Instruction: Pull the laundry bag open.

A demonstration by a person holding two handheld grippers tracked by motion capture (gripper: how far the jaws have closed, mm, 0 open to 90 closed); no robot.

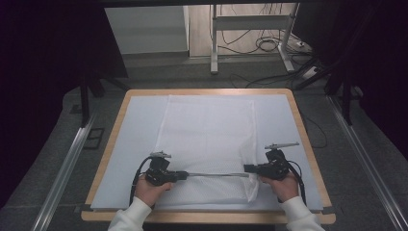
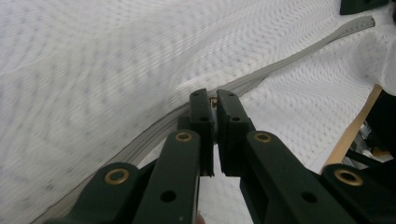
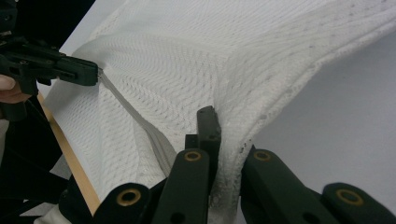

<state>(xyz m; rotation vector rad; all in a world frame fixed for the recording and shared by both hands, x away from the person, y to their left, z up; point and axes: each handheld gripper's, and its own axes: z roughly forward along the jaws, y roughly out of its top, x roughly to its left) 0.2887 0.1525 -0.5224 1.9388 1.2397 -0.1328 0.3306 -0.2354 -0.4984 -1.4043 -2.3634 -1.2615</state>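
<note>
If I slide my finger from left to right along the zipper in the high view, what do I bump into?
Left gripper → grey zipper → right gripper, pinching the white mesh bag at its right edge.

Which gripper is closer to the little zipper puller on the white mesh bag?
Left. The left gripper is pinching the zipper puller between its jaws. The right gripper is at the other end of the zipper, shut on the white mesh bag edge.

table (image 1: 122, 113): wood-edged | white sheet (image 1: 139, 130) covers top | mesh bag (image 1: 207, 130) on sheet
</note>
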